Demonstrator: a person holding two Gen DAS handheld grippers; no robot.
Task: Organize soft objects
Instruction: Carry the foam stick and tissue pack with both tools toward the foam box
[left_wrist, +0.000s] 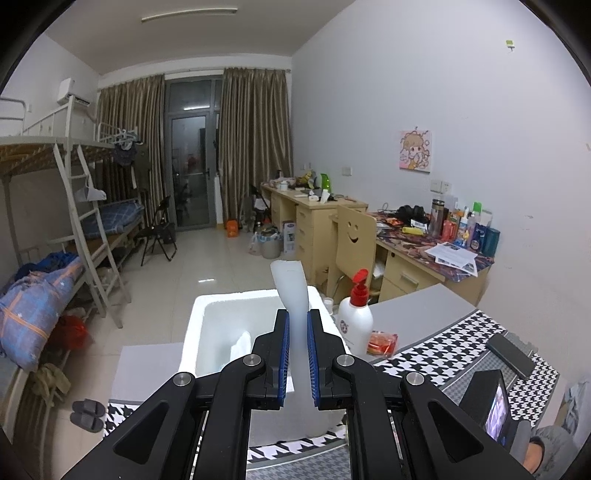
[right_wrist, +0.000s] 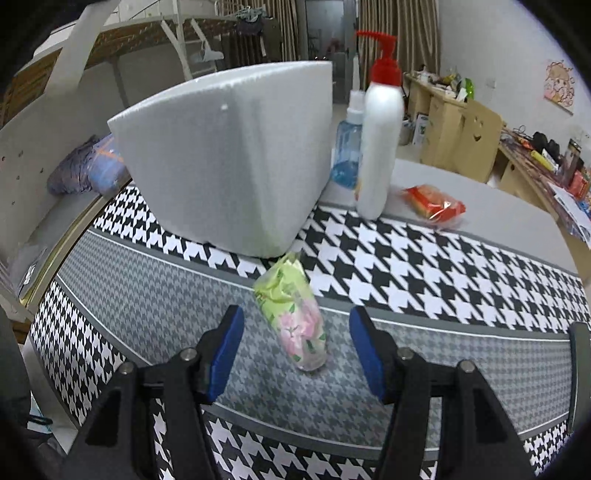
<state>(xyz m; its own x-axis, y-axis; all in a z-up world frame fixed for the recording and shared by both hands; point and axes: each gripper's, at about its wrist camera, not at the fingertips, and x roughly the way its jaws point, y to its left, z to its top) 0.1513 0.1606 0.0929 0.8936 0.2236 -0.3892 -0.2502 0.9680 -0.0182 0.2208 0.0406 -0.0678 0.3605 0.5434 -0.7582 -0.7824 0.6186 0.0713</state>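
On our houndstooth mat (right_wrist: 406, 266), just short of the foam box (right_wrist: 236, 158), lies the floral tissue pack (right_wrist: 295, 317), between our right gripper (right_wrist: 295, 325) pads w/ free room each side; jaws wide, not touching it. Left gripper (left_wrist: 297, 354) is clamped narrow on a white soft piece (left_wrist: 291, 291) above the box's open top, box edge close below. Pump bottle (right_wrist: 376, 147), blue spray bottle (right_wrist: 347, 147) & red packet (right_wrist: 434, 203) crowd the box's right. Spray bottle partly hidden; the white piece's lower end is cut off.
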